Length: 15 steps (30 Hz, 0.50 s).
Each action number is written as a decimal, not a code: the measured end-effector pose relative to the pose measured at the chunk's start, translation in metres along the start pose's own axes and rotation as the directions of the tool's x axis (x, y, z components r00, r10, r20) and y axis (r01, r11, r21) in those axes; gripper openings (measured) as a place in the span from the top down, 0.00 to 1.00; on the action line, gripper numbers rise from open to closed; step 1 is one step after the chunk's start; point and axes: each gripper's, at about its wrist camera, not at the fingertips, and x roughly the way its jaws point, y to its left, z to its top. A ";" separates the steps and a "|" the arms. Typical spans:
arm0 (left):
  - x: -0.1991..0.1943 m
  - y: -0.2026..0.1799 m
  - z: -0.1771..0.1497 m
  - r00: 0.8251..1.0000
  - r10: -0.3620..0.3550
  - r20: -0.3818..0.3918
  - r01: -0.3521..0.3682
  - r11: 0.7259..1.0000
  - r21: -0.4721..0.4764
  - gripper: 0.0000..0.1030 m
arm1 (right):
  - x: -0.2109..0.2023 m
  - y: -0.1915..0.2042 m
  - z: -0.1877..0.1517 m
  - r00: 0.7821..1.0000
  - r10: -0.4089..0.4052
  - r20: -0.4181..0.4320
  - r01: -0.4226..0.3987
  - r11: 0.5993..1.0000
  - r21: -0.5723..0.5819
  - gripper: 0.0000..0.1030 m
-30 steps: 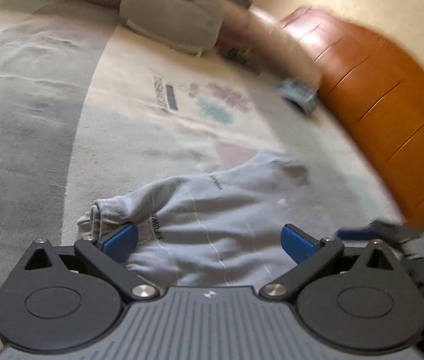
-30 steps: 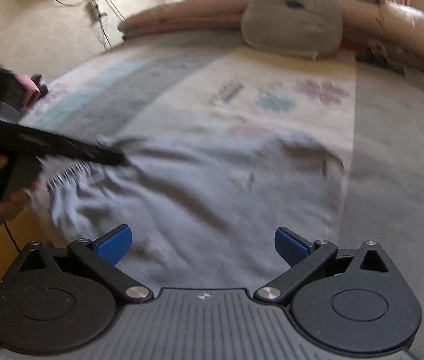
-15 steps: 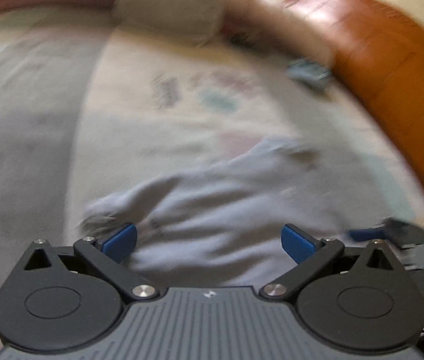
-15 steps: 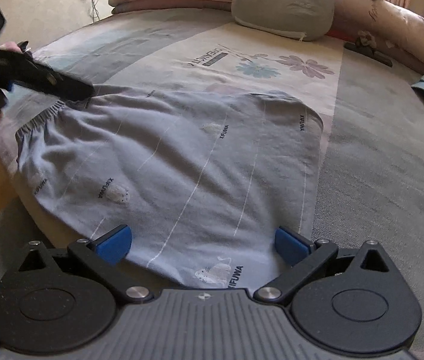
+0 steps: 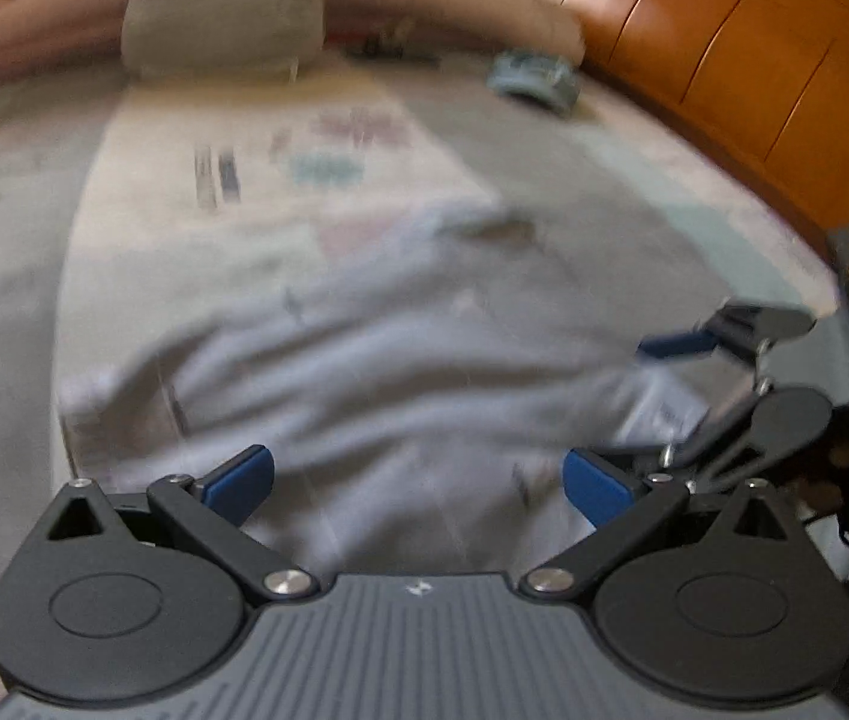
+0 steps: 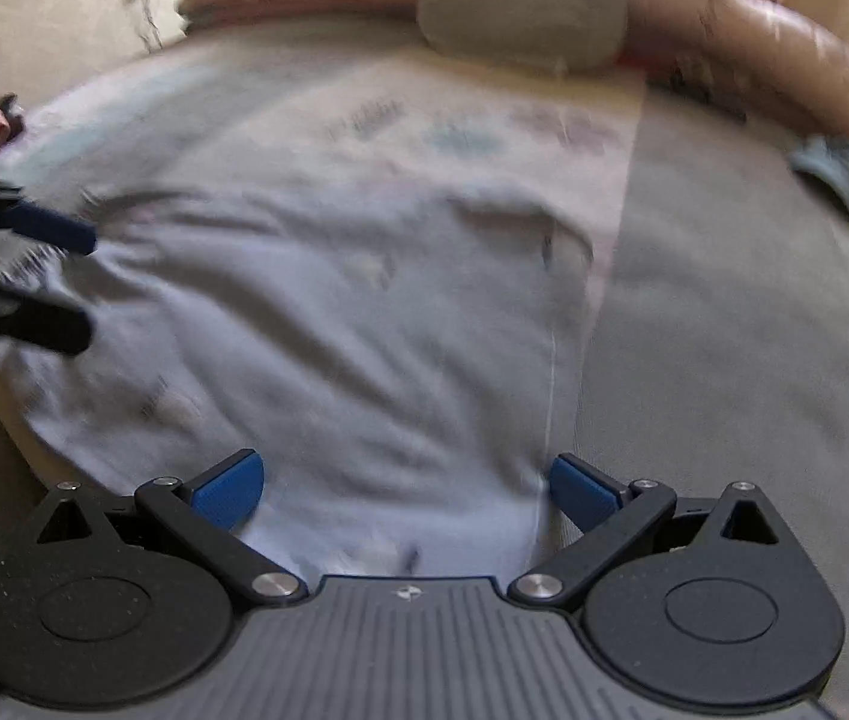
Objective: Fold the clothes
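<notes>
Garment (image 6: 334,348) lies spread on bed (image 6: 724,330), both tongs gaping over it.

The garment (image 6: 334,348) was pale grey-blue with thin light stripes running along it and a few small dark marks; motion blur hid the finer print. It lay spread mostly flat on the bed (image 6: 724,330), rumpled into soft diagonal folds across the middle. In the right wrist view, one edge at the left looked gathered, like an elastic band, and the near edge reached the bed's front. In the left wrist view the garment (image 5: 376,372) filled the middle, its far end rounded and its left end bunched into a narrow cuff.
</notes>
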 end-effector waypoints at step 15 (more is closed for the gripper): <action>-0.010 0.023 0.041 0.993 0.055 0.102 -0.047 0.996 -0.078 0.01 | 0.000 -0.004 0.037 0.995 0.028 0.093 -0.018 0.995 -0.101 0.00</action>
